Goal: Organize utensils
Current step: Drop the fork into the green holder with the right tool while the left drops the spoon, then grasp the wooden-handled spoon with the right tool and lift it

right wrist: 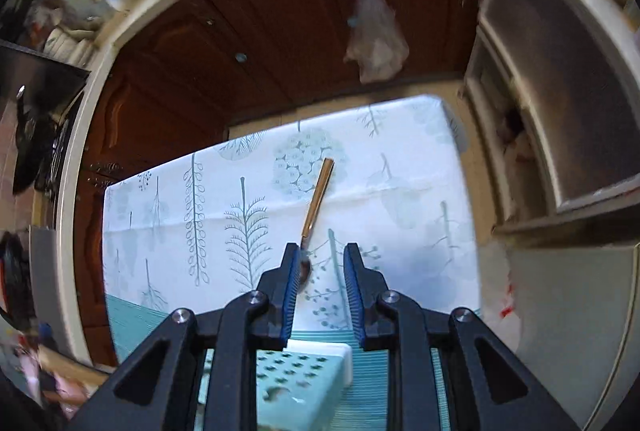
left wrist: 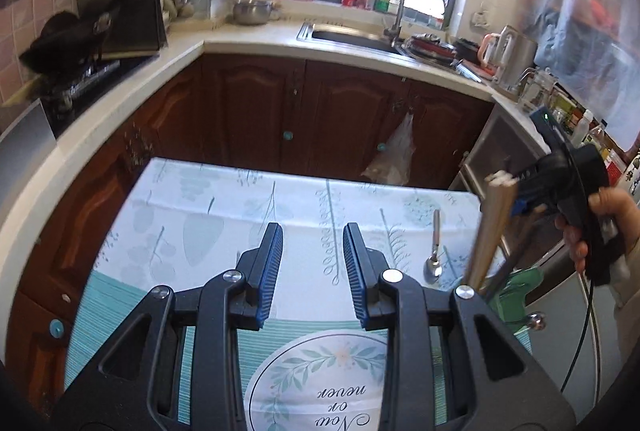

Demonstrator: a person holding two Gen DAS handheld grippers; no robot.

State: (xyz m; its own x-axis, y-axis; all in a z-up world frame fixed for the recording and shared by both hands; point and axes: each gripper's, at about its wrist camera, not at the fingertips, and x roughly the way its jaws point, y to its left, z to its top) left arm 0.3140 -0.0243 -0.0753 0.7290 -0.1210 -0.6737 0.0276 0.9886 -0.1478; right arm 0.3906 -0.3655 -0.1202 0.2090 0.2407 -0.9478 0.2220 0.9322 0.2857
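A: Where is the spoon lying?

B: On the table, bowl toward the right hand-held gripper, whose jaws are standing apart over it, gripping nothing.

A: And the left hand-held gripper?

B: Also hanging apart and empty, above the tablecloth.

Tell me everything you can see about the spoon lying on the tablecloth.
The spoon is slim, with a shiny silver-coloured bowl and a long, straight, flat-ended handle that looks gold or brass toned. It lies flat on the leaf-printed tablecloth, loose, with nothing gripping it. In the right wrist view its bowl points toward the camera and sits partly behind one fingertip of the right gripper, whose jaws stand apart and empty above it. In the left wrist view it lies near the table's right side.
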